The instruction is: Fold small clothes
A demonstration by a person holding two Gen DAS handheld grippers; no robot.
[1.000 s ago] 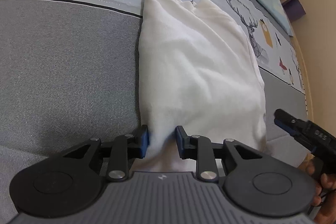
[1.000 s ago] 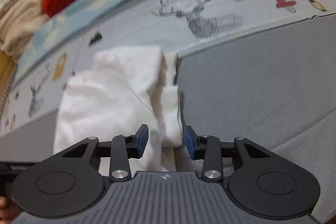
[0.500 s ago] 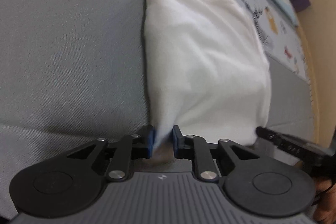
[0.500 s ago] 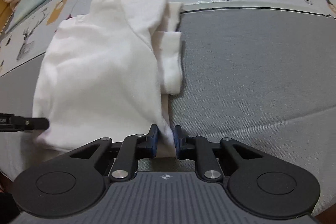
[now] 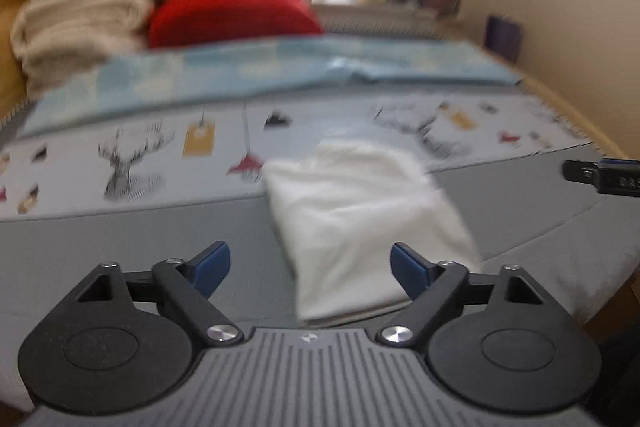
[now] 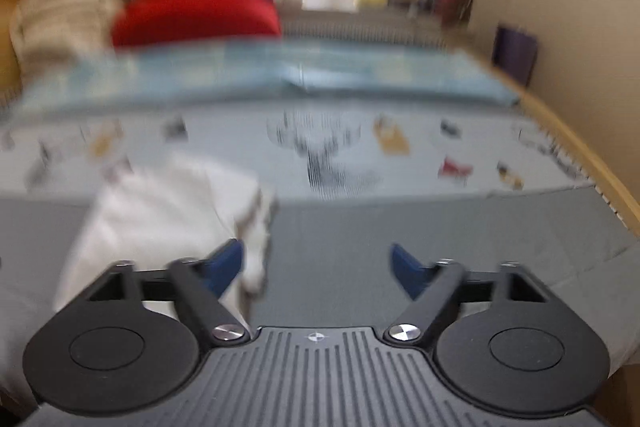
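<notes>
A folded white garment (image 5: 360, 215) lies on the grey bed cover, its far end on the printed sheet. It also shows in the right wrist view (image 6: 160, 223), left of centre. My left gripper (image 5: 310, 265) is open and empty, raised and drawn back from the garment's near edge. My right gripper (image 6: 316, 265) is open and empty, level with the garment's right edge; its left fingertip (image 6: 224, 263) is in front of the cloth. The right gripper's tip (image 5: 600, 175) shows at the right edge of the left wrist view. Both views are blurred.
A printed sheet with deer and lamps (image 5: 132, 155) lies beyond the grey cover (image 6: 440, 239). A light blue blanket (image 5: 240, 75), a red cushion (image 5: 232, 15) and stacked beige textiles (image 5: 80, 23) are at the back. A wooden bed edge (image 6: 580, 147) and wall are on the right.
Both grippers were shut on the garment's near edge half a second ago; both have opened wide, let the cloth go, and tilted up and back. The garment lies flat.
</notes>
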